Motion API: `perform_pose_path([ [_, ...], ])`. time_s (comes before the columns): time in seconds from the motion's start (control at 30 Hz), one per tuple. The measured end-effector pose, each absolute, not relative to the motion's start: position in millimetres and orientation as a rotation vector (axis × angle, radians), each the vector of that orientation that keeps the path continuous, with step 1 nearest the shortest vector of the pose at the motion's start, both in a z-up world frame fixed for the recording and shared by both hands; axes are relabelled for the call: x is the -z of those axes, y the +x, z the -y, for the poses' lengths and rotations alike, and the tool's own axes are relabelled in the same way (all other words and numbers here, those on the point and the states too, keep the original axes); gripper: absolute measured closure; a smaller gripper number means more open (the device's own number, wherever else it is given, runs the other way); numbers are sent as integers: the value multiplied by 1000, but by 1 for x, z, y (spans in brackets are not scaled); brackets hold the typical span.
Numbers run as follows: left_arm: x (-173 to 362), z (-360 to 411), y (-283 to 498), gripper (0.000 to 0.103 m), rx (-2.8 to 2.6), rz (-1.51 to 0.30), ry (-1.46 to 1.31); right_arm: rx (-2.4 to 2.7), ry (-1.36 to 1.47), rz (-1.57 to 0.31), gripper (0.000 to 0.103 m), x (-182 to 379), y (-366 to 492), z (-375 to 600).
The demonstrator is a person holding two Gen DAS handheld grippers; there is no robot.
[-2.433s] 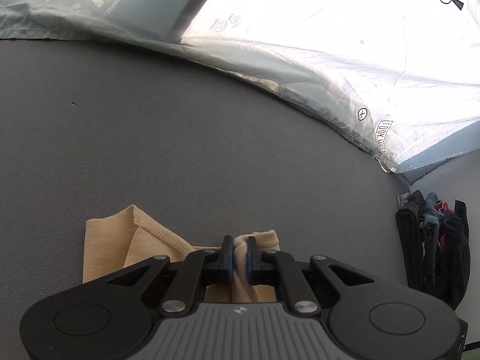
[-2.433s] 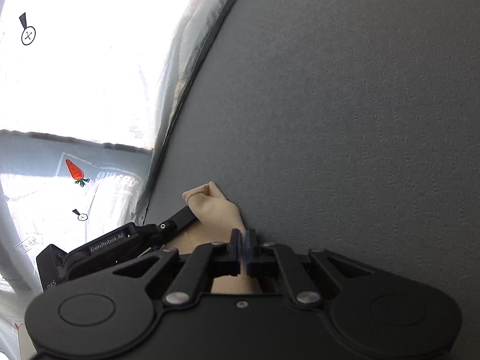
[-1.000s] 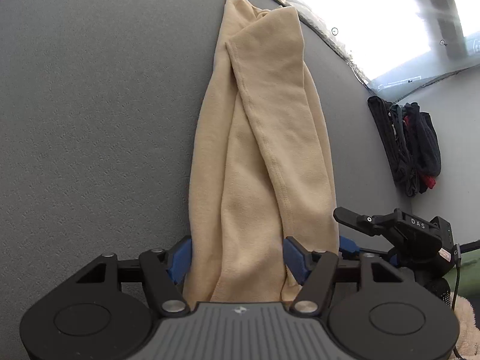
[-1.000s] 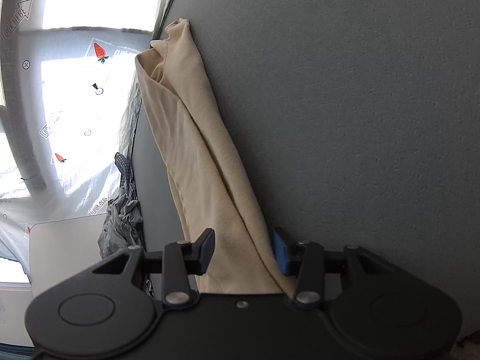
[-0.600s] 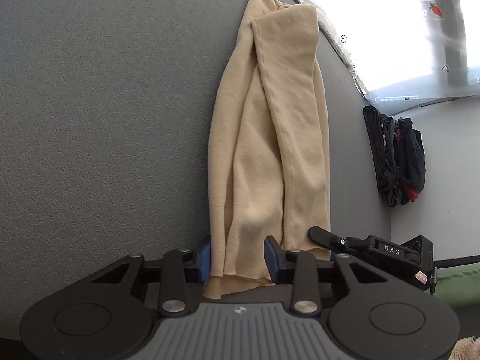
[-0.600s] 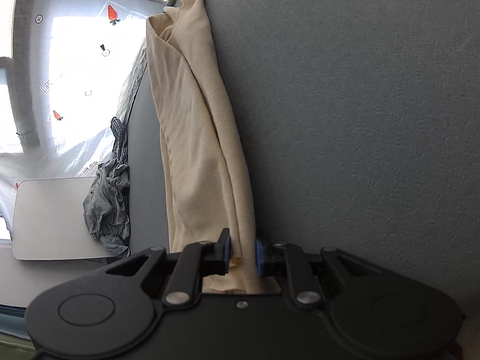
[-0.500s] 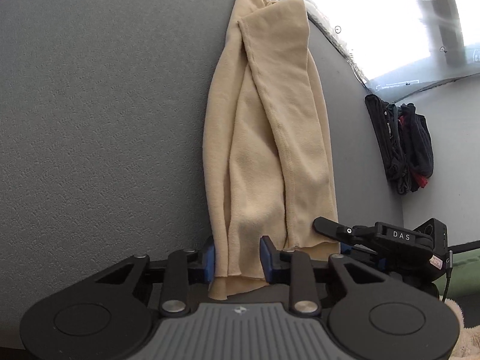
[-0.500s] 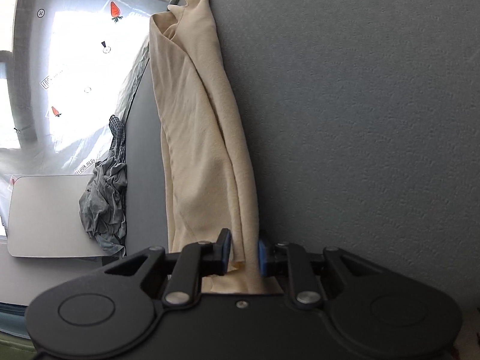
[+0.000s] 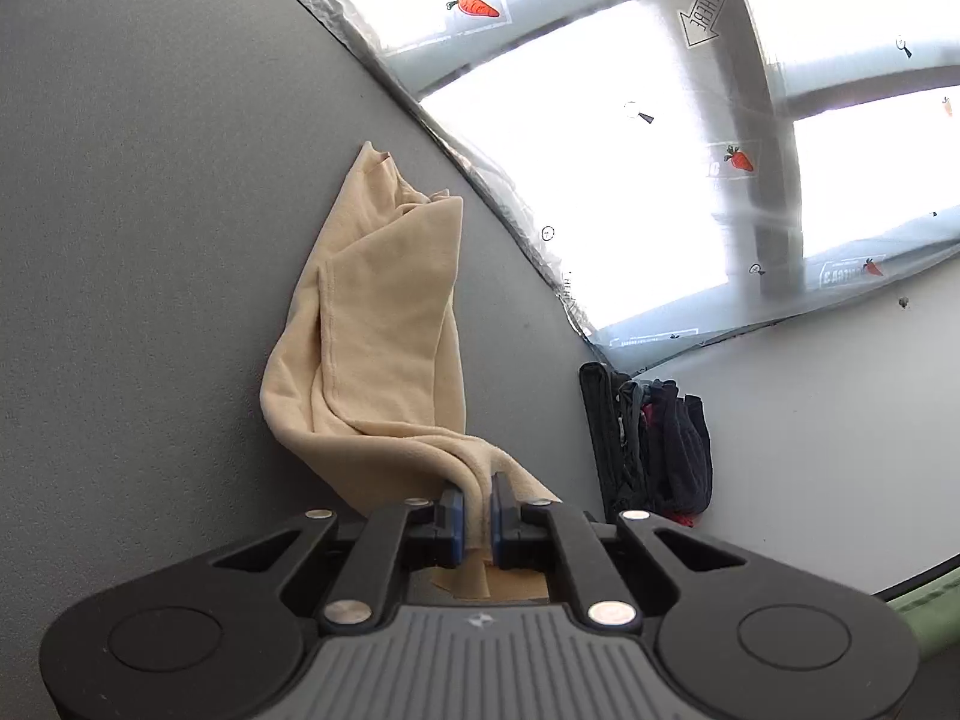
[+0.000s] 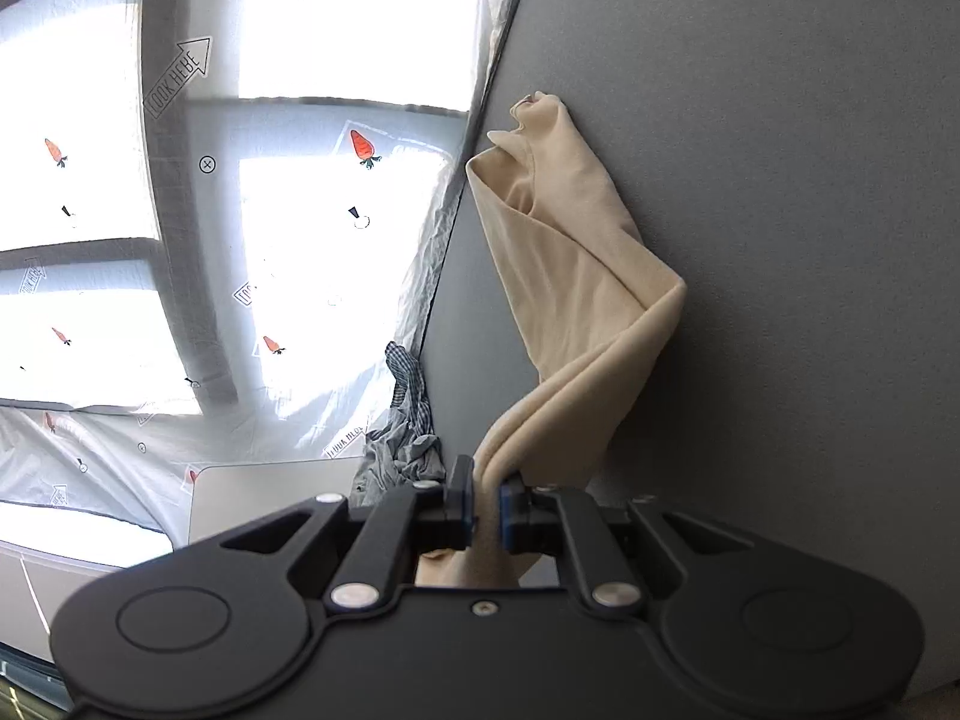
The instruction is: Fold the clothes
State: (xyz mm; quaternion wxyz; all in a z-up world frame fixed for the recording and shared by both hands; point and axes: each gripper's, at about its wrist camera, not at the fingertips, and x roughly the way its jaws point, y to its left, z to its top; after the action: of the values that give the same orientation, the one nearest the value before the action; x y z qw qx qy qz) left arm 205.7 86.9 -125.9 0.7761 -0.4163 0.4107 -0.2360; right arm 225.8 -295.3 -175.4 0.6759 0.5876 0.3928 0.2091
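- My left gripper (image 9: 474,510) has its jaws pressed together on the near end of the long, soft beige knit garment (image 9: 384,324), pinching a bunched fold of it at the bottom centre of the left wrist view.
- My right gripper (image 10: 487,510) pinches the same near end; cloth shows between its blue pads at the bottom centre of the right wrist view.
- From both pairs of jaws the garment runs straight away toward the upper middle of each frame, so its long axis lies along my line of sight.
- The near part is lifted and bowed into a loose hump; the far end rests on the grey textured desk (image 9: 150,210) close to its far edge, beside the plastic-covered window (image 9: 600,150).
- Both grippers sit at the same end, so neither is nearer the far tip.
- I judge that a fold bringing this held end onto the far end would travel forward along that axis, both hands level to keep the edges together.
- A pile of dark clothes (image 9: 654,438) lies at the desk's right side, well apart.
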Motion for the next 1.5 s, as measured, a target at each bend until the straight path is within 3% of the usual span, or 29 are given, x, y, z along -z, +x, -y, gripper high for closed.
perform_pose_path([
  [0.43, 103, -72, 317, 94, 534, -795, -872, -455, 1421, -808, 94, 172, 330, 305],
  [0.93, 181, -57, 494, 95, 429, -900, -902, -290, 1579, -960, 93, 265, 494, 315],
  [1.17, 200, -58, 532, 93, 381, -947, -909, -241, 1682, -989, 82, 286, 527, 317],
  [1.2, 198, -59, 535, 91, 385, -947, -909, -239, 1696, -976, 80, 285, 528, 319],
  [1.27, 194, -59, 538, 87, 392, -947, -890, -233, 1725, -949, 66, 284, 530, 322],
  [1.33, 188, -58, 541, 71, 393, -940, -862, -224, 1737, -922, 61, 281, 533, 325],
  [1.4, 182, -61, 543, 57, 368, -899, -852, -203, 1714, -894, 61, 275, 535, 330],
  [1.5, 173, -71, 547, 53, 338, -861, -875, -202, 1591, -888, 60, 256, 542, 333],
])
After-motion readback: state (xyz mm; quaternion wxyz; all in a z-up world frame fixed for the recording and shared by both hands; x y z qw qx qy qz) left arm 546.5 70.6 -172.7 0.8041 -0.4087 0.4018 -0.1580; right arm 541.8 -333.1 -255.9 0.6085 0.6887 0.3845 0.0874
